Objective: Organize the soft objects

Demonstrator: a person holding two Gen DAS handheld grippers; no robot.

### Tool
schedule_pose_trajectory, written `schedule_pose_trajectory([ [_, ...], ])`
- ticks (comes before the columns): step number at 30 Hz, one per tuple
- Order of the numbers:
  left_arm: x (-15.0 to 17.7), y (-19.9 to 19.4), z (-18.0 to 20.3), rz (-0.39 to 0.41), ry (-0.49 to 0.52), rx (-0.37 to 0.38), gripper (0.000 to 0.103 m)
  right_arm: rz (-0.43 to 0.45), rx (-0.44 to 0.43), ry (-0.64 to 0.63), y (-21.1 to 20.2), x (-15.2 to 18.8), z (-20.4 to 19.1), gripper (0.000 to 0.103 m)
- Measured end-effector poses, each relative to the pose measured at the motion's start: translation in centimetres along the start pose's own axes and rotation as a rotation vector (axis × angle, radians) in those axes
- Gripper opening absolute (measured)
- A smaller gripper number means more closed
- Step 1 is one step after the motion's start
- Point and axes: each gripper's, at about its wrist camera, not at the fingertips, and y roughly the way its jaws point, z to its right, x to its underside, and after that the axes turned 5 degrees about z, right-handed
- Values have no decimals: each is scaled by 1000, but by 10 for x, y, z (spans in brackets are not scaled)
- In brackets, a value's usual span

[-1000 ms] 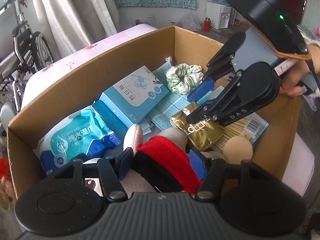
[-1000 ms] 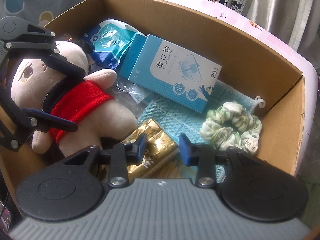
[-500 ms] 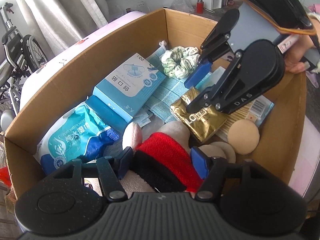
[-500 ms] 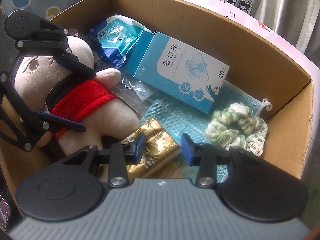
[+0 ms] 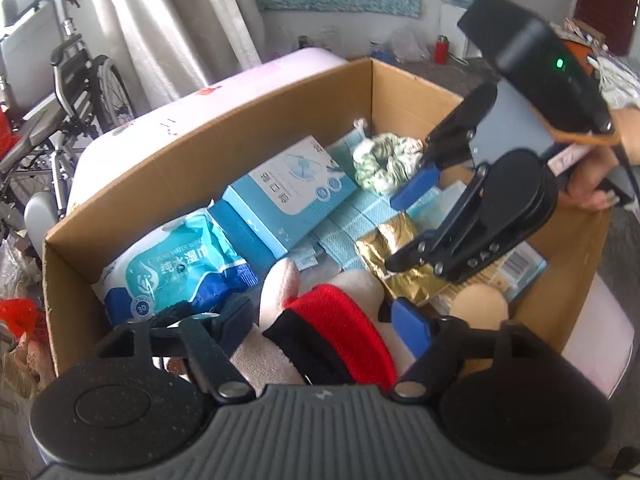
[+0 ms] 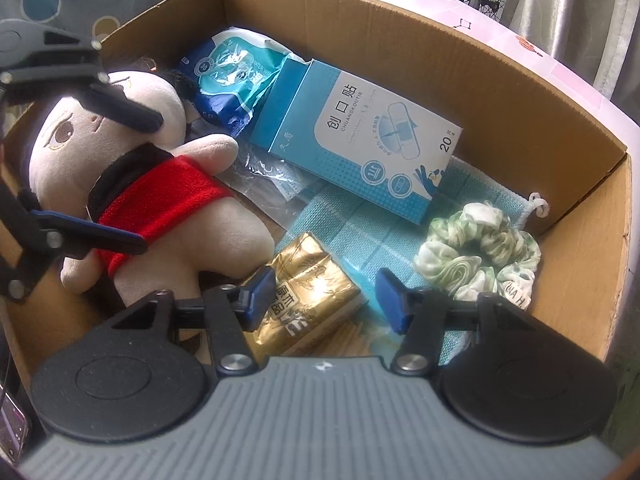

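A beige plush doll point(image 6: 168, 200) with a red and black band lies at the left end of a cardboard box point(image 6: 400, 40). My left gripper point(image 5: 324, 320) is closed around the doll's point(image 5: 332, 320) body at the band; it also shows in the right wrist view point(image 6: 136, 176). My right gripper point(image 6: 326, 296) is open and empty, hovering over a gold packet point(image 6: 308, 292); it shows in the left wrist view point(image 5: 404, 236). A green and white scrunchie point(image 6: 480, 256) lies at the box's right end on a light blue cloth point(image 6: 352, 224).
The box also holds a blue plaster box point(image 6: 360, 140), a wet wipes pack point(image 6: 232, 72), a clear wrapper point(image 6: 260, 176) and a round beige puff point(image 5: 480, 308). The box stands on a pink surface point(image 5: 200, 100). A wheelchair point(image 5: 52, 112) stands beyond it.
The left gripper has stayed clamped on the doll and pulled back and up a little. The right gripper has opened wider above the gold packet.
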Motion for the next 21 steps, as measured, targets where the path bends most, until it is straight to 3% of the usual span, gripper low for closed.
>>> schedule_pose_trajectory([
  [3,-3,-16,15,56,19,-144,95,15,3,-42,-4,-1,-8,60],
  [5,-3,-29,22,68,17,-194,95,58,18,-42,-13,-1,-11,60],
  [10,-4,-68,40,114,21,-257,95,239,35,37,-79,-10,-19,62],
  [14,1,-103,59,201,15,-318,102,360,84,20,-134,-2,-40,74],
  [21,14,-125,82,231,14,-350,102,356,220,4,-173,24,-75,76],
])
